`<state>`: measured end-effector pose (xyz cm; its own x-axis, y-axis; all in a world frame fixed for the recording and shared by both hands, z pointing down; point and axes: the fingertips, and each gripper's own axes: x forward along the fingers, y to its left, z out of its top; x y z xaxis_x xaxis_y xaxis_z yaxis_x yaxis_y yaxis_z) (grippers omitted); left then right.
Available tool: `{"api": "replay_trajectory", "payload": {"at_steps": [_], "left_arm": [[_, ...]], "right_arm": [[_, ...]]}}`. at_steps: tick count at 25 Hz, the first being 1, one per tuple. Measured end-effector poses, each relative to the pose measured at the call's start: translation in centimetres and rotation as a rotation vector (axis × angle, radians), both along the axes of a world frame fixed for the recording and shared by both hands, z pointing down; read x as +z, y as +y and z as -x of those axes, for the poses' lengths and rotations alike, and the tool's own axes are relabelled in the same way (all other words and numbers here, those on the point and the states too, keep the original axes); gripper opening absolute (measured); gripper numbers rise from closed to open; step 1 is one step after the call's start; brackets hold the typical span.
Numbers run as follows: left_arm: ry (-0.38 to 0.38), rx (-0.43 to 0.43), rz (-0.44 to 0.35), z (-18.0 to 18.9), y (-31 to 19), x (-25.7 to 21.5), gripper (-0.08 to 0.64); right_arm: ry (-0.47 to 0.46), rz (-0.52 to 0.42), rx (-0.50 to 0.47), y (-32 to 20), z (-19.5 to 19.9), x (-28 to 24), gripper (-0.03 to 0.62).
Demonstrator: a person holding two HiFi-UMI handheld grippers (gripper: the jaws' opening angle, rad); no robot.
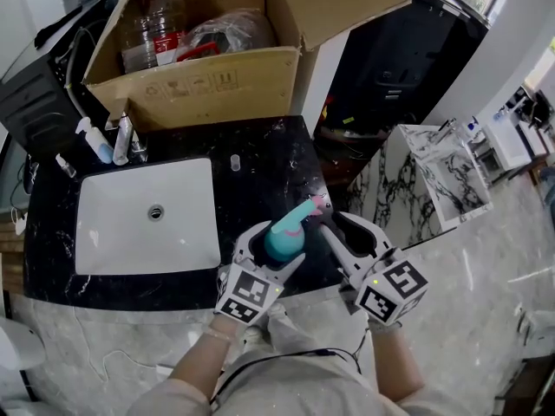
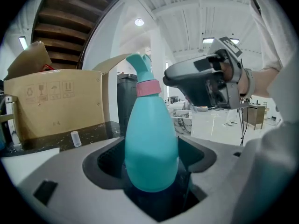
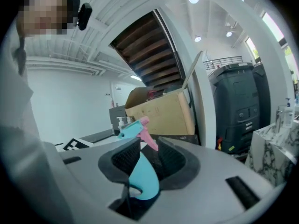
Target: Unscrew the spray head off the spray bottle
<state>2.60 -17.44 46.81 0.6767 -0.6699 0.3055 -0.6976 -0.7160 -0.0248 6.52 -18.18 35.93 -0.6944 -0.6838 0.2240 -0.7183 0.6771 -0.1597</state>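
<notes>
Head view: both grippers meet over the front edge of the dark bench (image 1: 260, 176), just right of the white sink (image 1: 113, 232).
Left gripper (image 1: 270, 251): clamped round the belly of the teal spray bottle (image 1: 284, 237); whether the base rests on the bench I cannot tell.
Spray head (image 1: 305, 208): seemingly seated on the neck above a pink collar (image 2: 148, 87), leaning toward the right gripper.
Right gripper (image 1: 330, 220): closed on the spray head, pads on its teal body, the pink trigger poking out past them.
Step in hand: probably the start of twisting the head loose.
Doing it well: keep the left grip steady so the bottle cannot spin, and turn the right gripper about the neck's own line, not sideways. A soft belly may dent under too hard a squeeze.
Around, far left: small bottles (image 1: 97, 141) at the sink's back corner.
Behind: an open cardboard box (image 1: 199, 81); a clear vial (image 1: 234, 162) on the bench, well apart.
In the way: nothing near; only the two grippers themselves might knock together.
</notes>
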Motion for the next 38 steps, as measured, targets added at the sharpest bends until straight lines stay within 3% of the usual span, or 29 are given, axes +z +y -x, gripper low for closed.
{"api": "replay_trajectory", "payload": {"at_steps": [2, 4, 5, 12, 17, 22, 24, 38], "left_arm": [[-0.001, -0.004, 0.001, 0.1, 0.0, 0.1, 0.360], [-0.003, -0.007, 0.003, 0.1, 0.0, 0.1, 0.359], [-0.005, -0.008, 0.004, 0.1, 0.1, 0.2, 0.359], [-0.016, -0.019, 0.003, 0.1, 0.1, 0.2, 0.357], [-0.023, -0.022, 0.001, 0.1, 0.1, 0.3, 0.356], [-0.028, -0.029, 0.000, 0.1, 0.2, 0.4, 0.356], [-0.027, -0.031, 0.002, 0.1, 0.2, 0.4, 0.356], [-0.019, -0.038, 0.013, 0.2, 0.2, 0.5, 0.351]], "right_arm": [[-0.038, 0.010, -0.076, 1.1, 1.6, -0.2, 0.144], [-0.045, 0.028, -0.129, 1.5, 3.1, 0.3, 0.237], [-0.037, 0.032, -0.139, 1.5, 3.6, 0.6, 0.250], [0.013, 0.005, -0.160, 1.5, 6.0, 1.4, 0.336], [0.100, -0.059, -0.120, 1.3, 7.3, 1.9, 0.360], [0.079, -0.023, -0.021, 0.5, 7.7, 2.0, 0.359], [0.087, -0.017, 0.006, 0.3, 7.4, 2.0, 0.314], [0.018, -0.010, 0.034, 0.8, 3.0, 1.2, 0.216]]}}
